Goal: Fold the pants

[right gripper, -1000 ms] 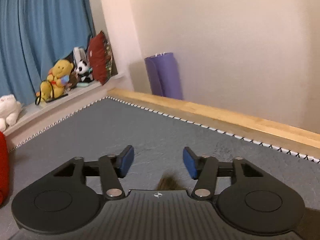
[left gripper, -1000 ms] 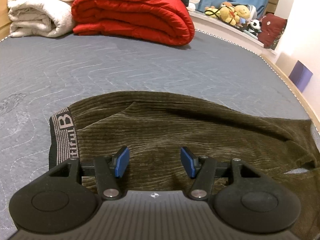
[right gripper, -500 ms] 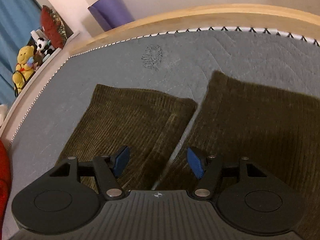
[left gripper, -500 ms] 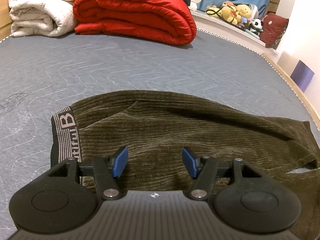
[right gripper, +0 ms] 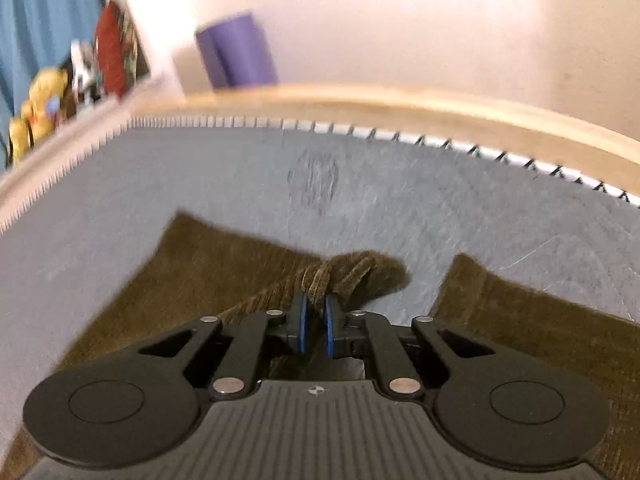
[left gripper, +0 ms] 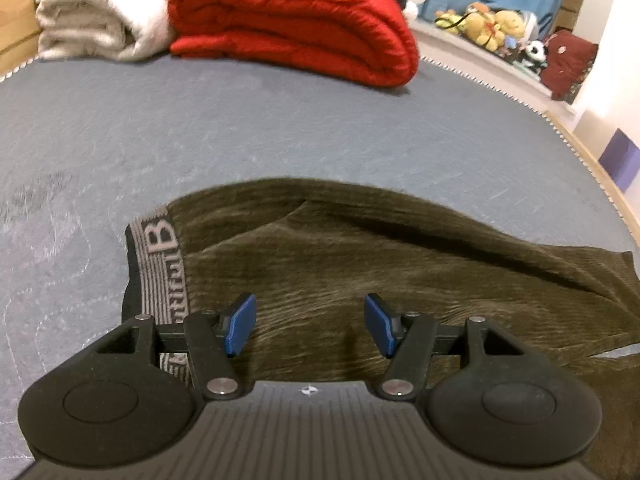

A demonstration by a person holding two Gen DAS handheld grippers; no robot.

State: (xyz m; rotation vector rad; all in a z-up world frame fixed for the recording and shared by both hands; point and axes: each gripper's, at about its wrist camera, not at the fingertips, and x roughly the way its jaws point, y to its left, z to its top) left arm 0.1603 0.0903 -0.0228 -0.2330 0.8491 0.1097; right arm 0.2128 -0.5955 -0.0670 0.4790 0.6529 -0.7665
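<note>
**Fold pants: early stage, first leg hem pinched, nothing folded yet**

I have the pants (left gripper: 400, 280) lying on the grey mattress (left gripper: 240, 132), olive corduroy, mostly flat with some slack wrinkles. Waistband (left gripper: 160, 264) with the lettered elastic sits at my left, legs run off to the right. In the right wrist view the two leg ends lie apart, with a strip of mattress between them.

Right tool (right gripper: 314, 322): clenched on a bunch of fabric at the inner corner of the left-hand leg (right gripper: 224, 276). The pinched cloth stands up in a small peak just past the blue fingertips (right gripper: 301, 320). The other leg (right gripper: 540, 320) lies flat, untouched.

Left tool (left gripper: 308, 324): released, jaws wide apart, nothing between them. It hangs over the hip area just beside the waistband. I cannot tell whether it touches the cloth.

Progress, my read: barely started. No crease made and no layer stacked; legs are side by side, not one over the other. Only the grasp at the hem is done. Left to do: bring one leg across onto the other, then fold lengthwise hem to waistband, and smooth. The left tool likely needs to take the waistband side or pin it before any lift.

Background: red comforter (left gripper: 296, 24) and white blanket (left gripper: 96, 12) stacked at the far end, well apart from the pants. Right view is motion-blurred.
</note>
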